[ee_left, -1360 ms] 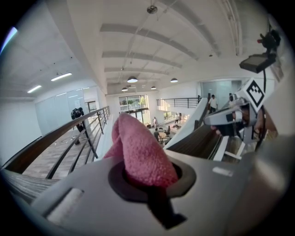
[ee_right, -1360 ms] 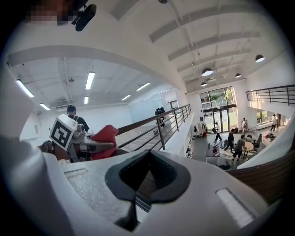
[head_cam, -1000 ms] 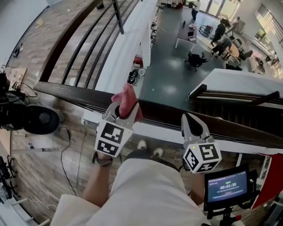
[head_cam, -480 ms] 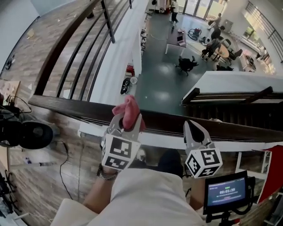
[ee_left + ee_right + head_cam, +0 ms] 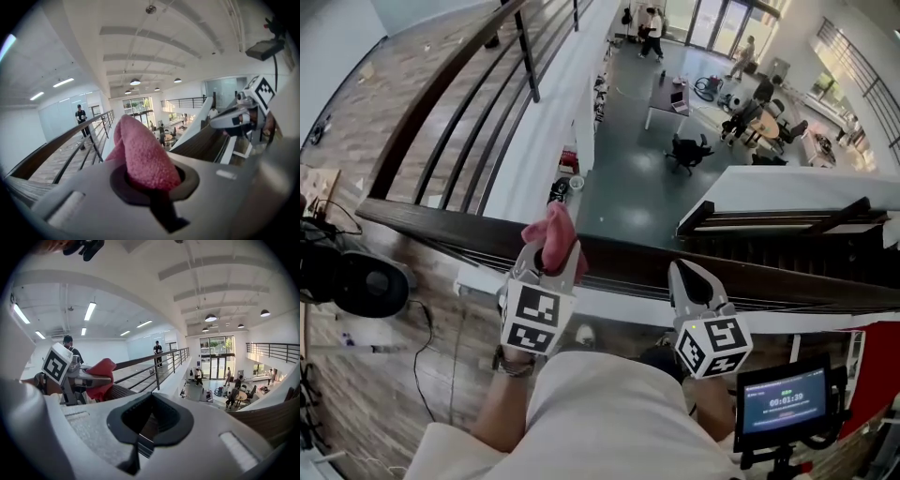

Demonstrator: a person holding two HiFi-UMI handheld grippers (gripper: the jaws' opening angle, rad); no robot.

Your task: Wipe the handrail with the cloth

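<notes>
A dark wooden handrail point(image 5: 787, 272) crosses the head view from left to right, high above a lower floor. My left gripper point(image 5: 546, 261) is shut on a pink cloth point(image 5: 551, 232), which stands up out of the jaws in front of the rail; I cannot tell whether it touches the rail. In the left gripper view the cloth point(image 5: 143, 157) fills the jaw opening of that gripper point(image 5: 151, 185). My right gripper point(image 5: 684, 275) is to the right, at the rail's near side, shut with nothing in it point(image 5: 149, 426). Its view shows the cloth point(image 5: 100, 375) at the left.
A small screen on a stand point(image 5: 783, 398) is at the lower right and a black round device point(image 5: 366, 281) at the left. A second railing with black bars point(image 5: 469, 94) runs off at the upper left. People and tables point(image 5: 741, 103) are on the floor far below.
Both grippers have shifted a little to the left along the handrail in the head view. The cloth stays clamped in the left gripper.
</notes>
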